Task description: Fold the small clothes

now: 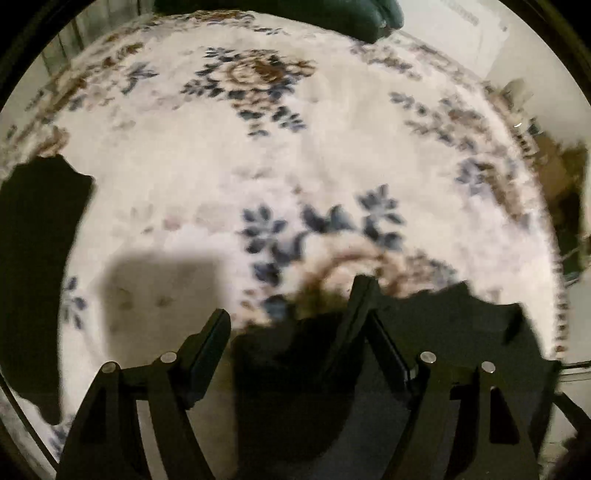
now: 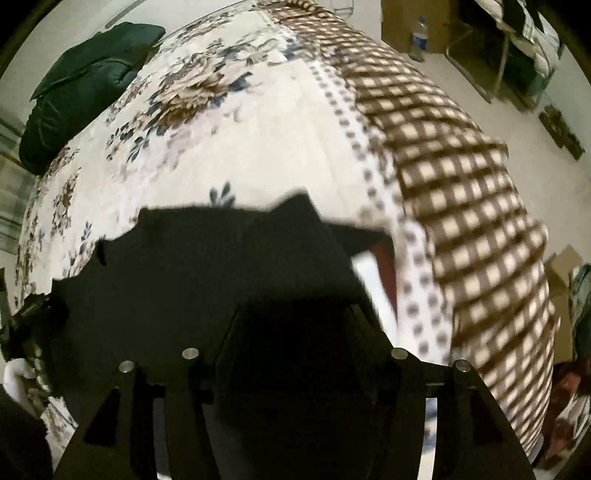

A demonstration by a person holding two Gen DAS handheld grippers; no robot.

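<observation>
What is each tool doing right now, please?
Left tool: open, holding nothing; black garment drapes beside it.
Right tool: cannot be told; dark against the black garment.

A cream floral bedspread (image 2: 258, 140) with blue and brown blossoms covers the bed, bordered by a brown checked band (image 2: 461, 206). A dark green pillow (image 2: 81, 85) lies at its far corner. On the pale floor beyond, 1 plastic water bottle (image 2: 419, 37) stands beside a cardboard box (image 2: 402, 22).

Before my left gripper (image 1: 291, 299) the flowered blanket (image 1: 258, 158) lay bare and wide. A black cloth (image 1: 33, 258) blocked the far left edge. Black fabric (image 2: 207, 266) covered the way before my right gripper (image 2: 295, 314); beside it the checked border (image 2: 461, 206) was free.
</observation>
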